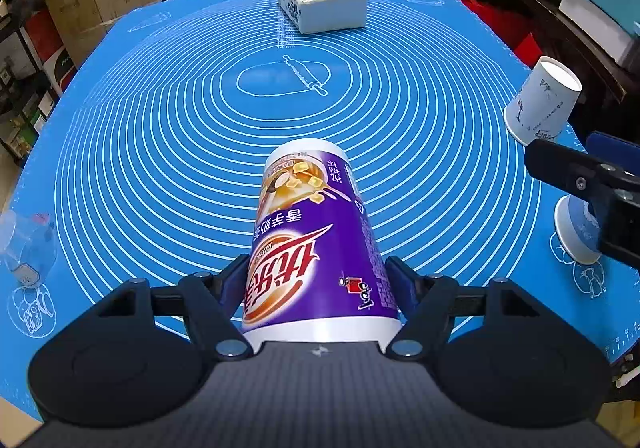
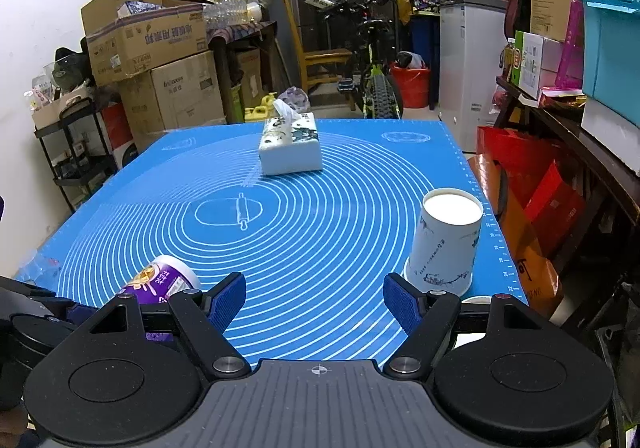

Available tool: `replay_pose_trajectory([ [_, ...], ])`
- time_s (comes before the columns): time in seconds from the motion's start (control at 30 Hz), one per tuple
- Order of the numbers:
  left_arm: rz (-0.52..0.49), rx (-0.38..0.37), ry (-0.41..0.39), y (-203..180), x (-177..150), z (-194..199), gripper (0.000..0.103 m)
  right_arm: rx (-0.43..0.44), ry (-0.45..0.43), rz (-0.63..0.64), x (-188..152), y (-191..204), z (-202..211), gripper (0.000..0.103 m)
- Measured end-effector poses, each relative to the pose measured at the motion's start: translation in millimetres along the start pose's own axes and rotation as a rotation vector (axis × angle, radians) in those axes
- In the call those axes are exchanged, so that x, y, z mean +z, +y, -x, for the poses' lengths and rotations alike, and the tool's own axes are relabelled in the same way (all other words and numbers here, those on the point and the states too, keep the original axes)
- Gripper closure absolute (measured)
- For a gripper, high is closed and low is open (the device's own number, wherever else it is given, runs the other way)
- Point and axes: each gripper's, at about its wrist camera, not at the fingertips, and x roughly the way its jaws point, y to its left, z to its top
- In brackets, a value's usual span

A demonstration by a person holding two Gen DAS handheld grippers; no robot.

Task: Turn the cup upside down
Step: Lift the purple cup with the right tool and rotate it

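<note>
Now | I am clamping my left tool [image 1: 318,272] on the purple cup [image 1: 316,248], tipping it mid-flip | right tool [image 2: 316,300] hanging apart, empty | next: lowering it rim-down onto the counter [image 1: 180,136].

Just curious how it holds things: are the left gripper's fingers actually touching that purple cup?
Touching. In the left wrist view, both blue fingers press against the sides of the purple cup.
</note>
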Motion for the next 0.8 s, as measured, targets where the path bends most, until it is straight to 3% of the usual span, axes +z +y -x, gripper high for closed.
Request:
replay_pose_trajectory([
  [0.13,0.027,-0.014,0.000,3,-3,1,0.029,0.001,0.000,0.001,0,-1,0,0.023],
  [0.2,0.042,-0.018,-0.004,5,-4,2,0.016,0.001,0.003,0.003,0,-2,0,0.023],
  [0.4,0.062,-0.019,-0.028,9,-2,7,0.009,0.000,0.005,0.009,0,-1,3,0.023],
  [0.8,0.053,-0.009,-0.091,16,-6,33,0.008,0.002,-0.011,0.011,6,8,11,0.023],
])
